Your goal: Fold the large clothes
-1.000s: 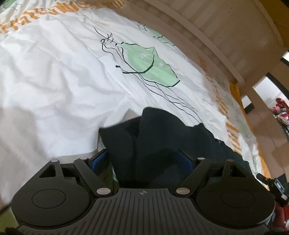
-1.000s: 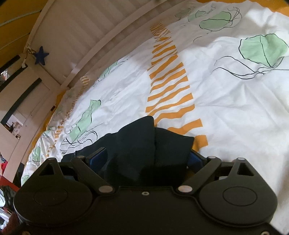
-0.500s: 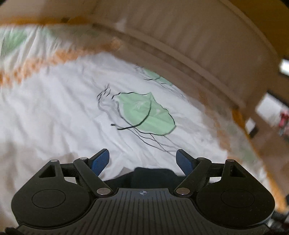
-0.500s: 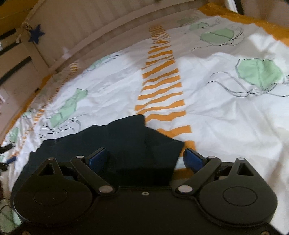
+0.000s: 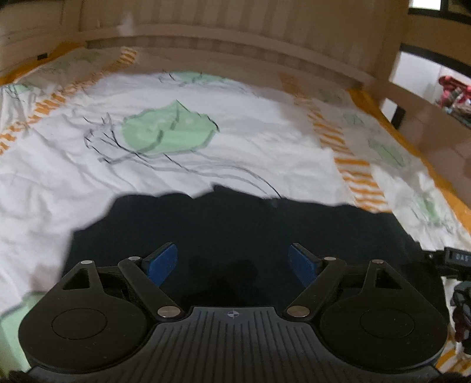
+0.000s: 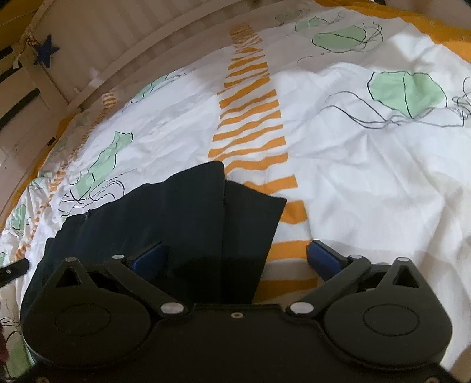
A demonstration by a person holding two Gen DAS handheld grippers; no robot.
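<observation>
A dark navy garment [image 5: 241, 224] lies on a white bedsheet with green jellyfish shapes and orange stripes. In the left wrist view my left gripper [image 5: 232, 260] is open above the garment, its blue pads [image 5: 163, 260] spread wide with nothing between them. In the right wrist view the garment [image 6: 191, 224] lies folded with a straight corner edge toward the right. My right gripper [image 6: 235, 259] is open over that corner, its left pad on the cloth side and its right pad [image 6: 323, 257] over the sheet.
The bedsheet [image 5: 73, 165] spreads all around the garment. A pale slatted bed frame [image 5: 235, 26] runs along the far side. A blue star [image 6: 45, 53] hangs on the frame at the far left. Reddish clutter [image 5: 454, 91] sits beyond the bed at right.
Both grippers have let go of the garment and opened. The left one swung away and back, and now looks over the flat garment. The right one has pulled back a little.
</observation>
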